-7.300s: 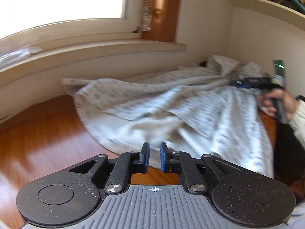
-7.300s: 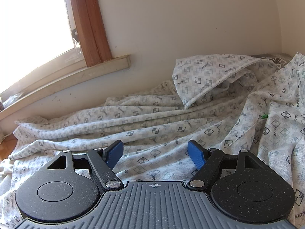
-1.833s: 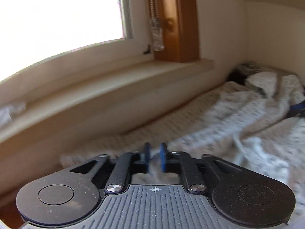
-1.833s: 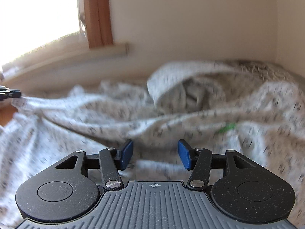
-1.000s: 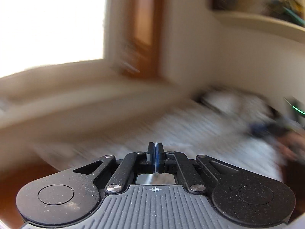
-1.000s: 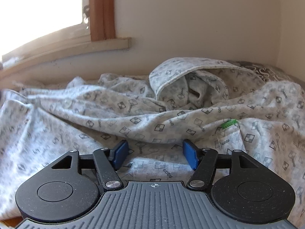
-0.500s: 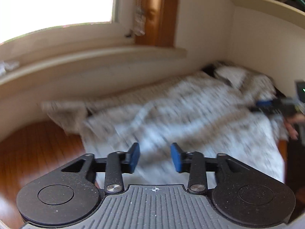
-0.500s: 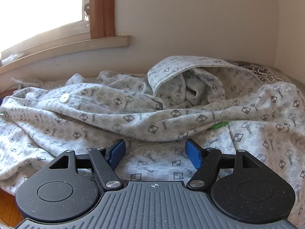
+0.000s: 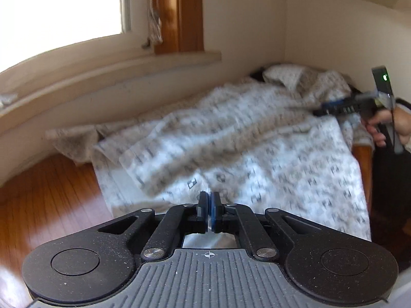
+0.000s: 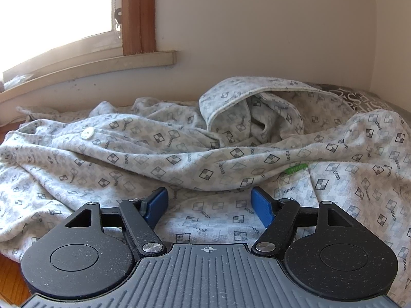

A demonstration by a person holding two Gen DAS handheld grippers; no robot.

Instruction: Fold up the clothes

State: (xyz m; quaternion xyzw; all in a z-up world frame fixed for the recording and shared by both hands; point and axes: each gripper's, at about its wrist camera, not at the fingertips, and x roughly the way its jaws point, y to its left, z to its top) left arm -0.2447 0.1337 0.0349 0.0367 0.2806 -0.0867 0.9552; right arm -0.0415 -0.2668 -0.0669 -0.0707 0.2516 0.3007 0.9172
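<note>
Sizing up a limp patterned shirt [image 10: 179, 159]
Left gripper [image 9: 208, 206] pinched closed (whether on cloth, unclear); right gripper [image 10: 209, 205] gapes empty; grab the lower-frame hem.

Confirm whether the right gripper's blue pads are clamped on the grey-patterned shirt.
No: the right gripper stands wide open, blue pads apart above the grey-patterned shirt.

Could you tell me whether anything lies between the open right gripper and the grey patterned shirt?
Nothing visible does. The right gripper hangs open directly over the rumpled grey patterned shirt, with only bare cloth under its blue fingers.
</note>
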